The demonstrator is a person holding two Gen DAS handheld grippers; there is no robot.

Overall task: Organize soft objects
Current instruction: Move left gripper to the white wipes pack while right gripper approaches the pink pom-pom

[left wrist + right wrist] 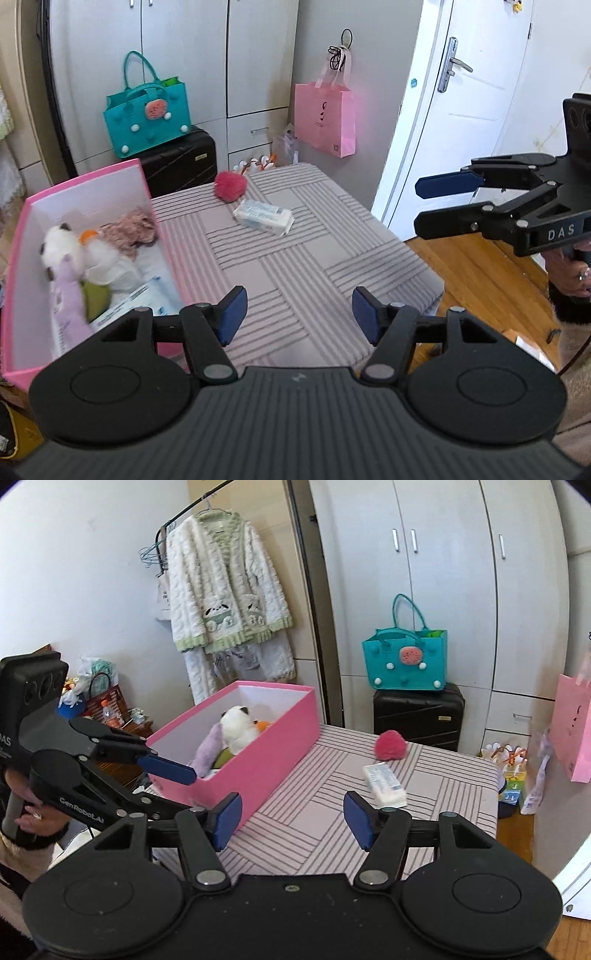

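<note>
A pink box [92, 177] [273, 746] stands on the left of the striped cushioned table [295, 258] [325, 812]. It holds a white plush [61, 245] [236, 727], a purple plush [68, 295] [207, 753], a pinkish cloth [129, 230] and tissue packs. A red pompom [229, 185] [390, 745] and a white tissue pack [264, 216] [384, 784] lie on the table's far part. My left gripper [299, 314] [177, 779] is open and empty, by the box's near end. My right gripper [293, 818] [424, 206] is open and empty, above the table's near right side.
A teal bag [147, 118] [406, 661] sits on a black suitcase [181, 162] [417, 716] behind the table. A pink paper bag [325, 118] [574, 720] hangs on the wardrobe. A white door [461, 92] and wooden floor [480, 273] lie right. A robe [225, 590] hangs left.
</note>
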